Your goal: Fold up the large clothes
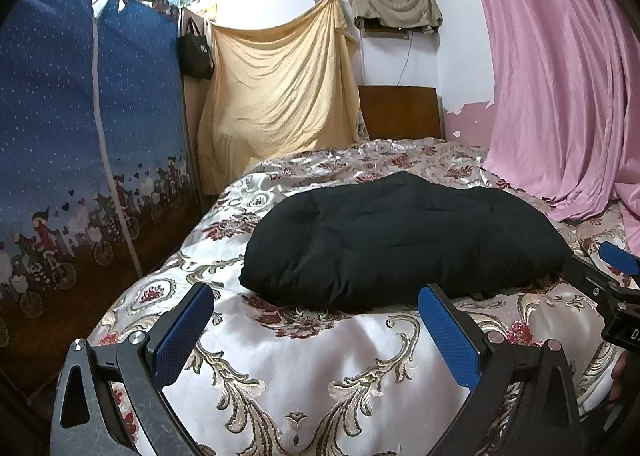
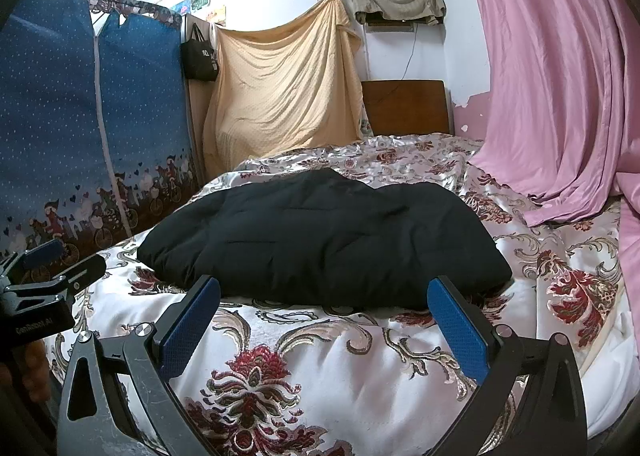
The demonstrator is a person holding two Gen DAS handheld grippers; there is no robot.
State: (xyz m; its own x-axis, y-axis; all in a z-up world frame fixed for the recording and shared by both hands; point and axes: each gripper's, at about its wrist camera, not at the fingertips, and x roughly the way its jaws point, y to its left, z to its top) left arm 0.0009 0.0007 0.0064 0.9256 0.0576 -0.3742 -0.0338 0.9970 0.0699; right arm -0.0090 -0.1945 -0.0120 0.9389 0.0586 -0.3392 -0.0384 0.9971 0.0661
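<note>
While both tongs gape empty, the folded black padded garment (image 1: pixel 400 240) fills mid-frame.
Its sleeves are hidden; the floral satin bedspread (image 1: pixel 304 376) runs off the bottom edge.

Not much readable text in here

Only clear one is on the left gripper (image 2: pixel 40 256) at the left edge of the right wrist view: white lettering on its black body reads "GenRobot.AI". In the left wrist view the right gripper (image 1: pixel 618 262), at the right edge, shows just "D" and a cut-off letter. The black tote bag (image 2: pixel 199 56), upper left, has white marks too blurry to read.
</note>
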